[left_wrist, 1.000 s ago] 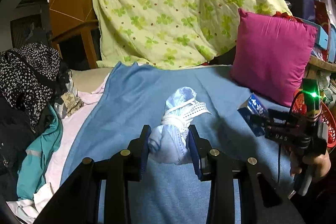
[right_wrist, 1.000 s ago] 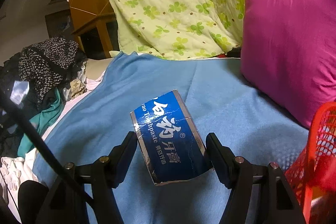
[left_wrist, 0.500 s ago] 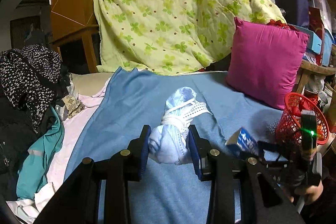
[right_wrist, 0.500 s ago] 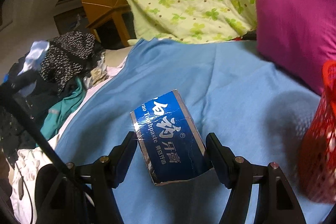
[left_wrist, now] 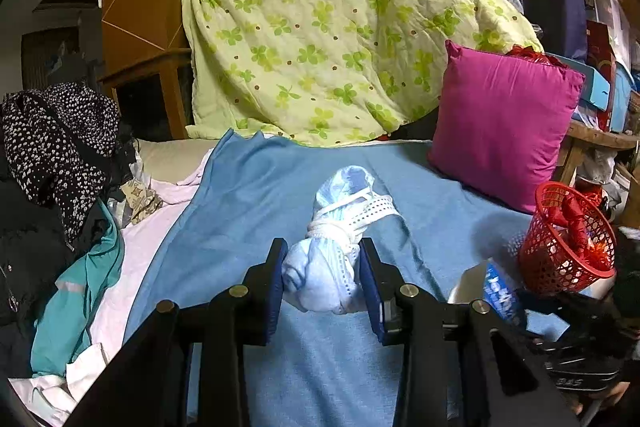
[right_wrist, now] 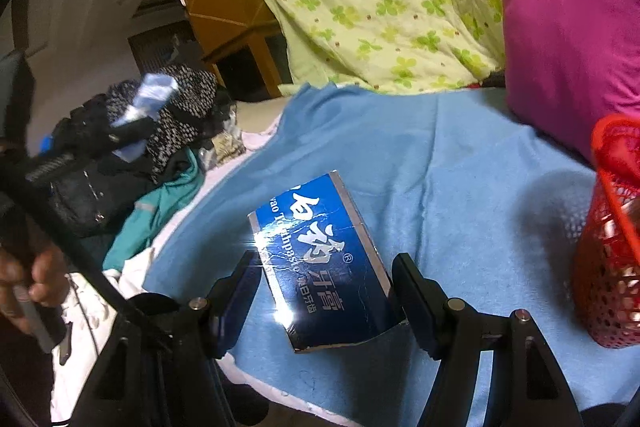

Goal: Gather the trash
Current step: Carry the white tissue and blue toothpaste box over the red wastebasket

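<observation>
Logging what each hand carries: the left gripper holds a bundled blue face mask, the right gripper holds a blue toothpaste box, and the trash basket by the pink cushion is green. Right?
Nearly. The mesh plastic basket beside the magenta cushion is red, not green, as both wrist views show. The rest holds: the left gripper grips the bundled pale-blue face mask, and the right gripper grips the blue toothpaste box.

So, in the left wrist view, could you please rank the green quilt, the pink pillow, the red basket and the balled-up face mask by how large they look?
1. green quilt
2. pink pillow
3. and 4. red basket and face mask, clamped in the left gripper: similar, and the mask's nearness inflates it, so unranked.
</observation>
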{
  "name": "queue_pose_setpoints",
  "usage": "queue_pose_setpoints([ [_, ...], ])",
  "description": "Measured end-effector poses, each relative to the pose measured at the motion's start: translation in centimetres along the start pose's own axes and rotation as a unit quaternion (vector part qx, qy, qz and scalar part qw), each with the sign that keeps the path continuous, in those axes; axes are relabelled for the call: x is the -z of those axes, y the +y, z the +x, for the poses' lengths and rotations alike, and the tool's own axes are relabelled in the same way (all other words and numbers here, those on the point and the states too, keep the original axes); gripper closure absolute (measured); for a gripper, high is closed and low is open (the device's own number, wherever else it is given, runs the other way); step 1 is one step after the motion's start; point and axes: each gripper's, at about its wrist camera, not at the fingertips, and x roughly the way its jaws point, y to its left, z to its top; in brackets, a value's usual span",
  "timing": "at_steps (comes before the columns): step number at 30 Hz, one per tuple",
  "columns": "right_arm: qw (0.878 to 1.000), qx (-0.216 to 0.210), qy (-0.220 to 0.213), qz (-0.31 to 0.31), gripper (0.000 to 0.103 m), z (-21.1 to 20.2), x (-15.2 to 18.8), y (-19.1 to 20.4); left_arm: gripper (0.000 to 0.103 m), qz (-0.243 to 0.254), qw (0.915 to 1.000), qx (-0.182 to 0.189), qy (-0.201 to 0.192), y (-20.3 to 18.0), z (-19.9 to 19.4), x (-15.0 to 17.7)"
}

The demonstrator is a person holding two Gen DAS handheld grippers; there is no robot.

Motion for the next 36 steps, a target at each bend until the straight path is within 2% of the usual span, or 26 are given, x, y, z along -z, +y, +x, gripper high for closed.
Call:
queue_pose_setpoints([
  [10,0.997,0.023,-0.073,-0.006,0.032,-7.4,-2.0,-0.3,0.064,0.015,0.9993,0.031,-0.016,-2.9,-1.5,-1.2],
  [21,0.986,0.045,-0.157,0.010,0.032,-15.1,-3.6,-2.1,0.064,0.063,0.9934,0.077,-0.057,-8.6,-4.3,-3.2],
  [31,0.977,0.070,-0.197,0.028,0.032,-18.9,-3.6,-4.1,0.064,0.110,0.9835,0.121,-0.078,-14.3,-5.2,-4.2],
  [36,0.974,0.082,-0.210,0.039,0.032,-19.9,-3.7,-5.1,0.064,0.124,0.9805,0.129,-0.080,-16.6,-5.2,-4.5],
])
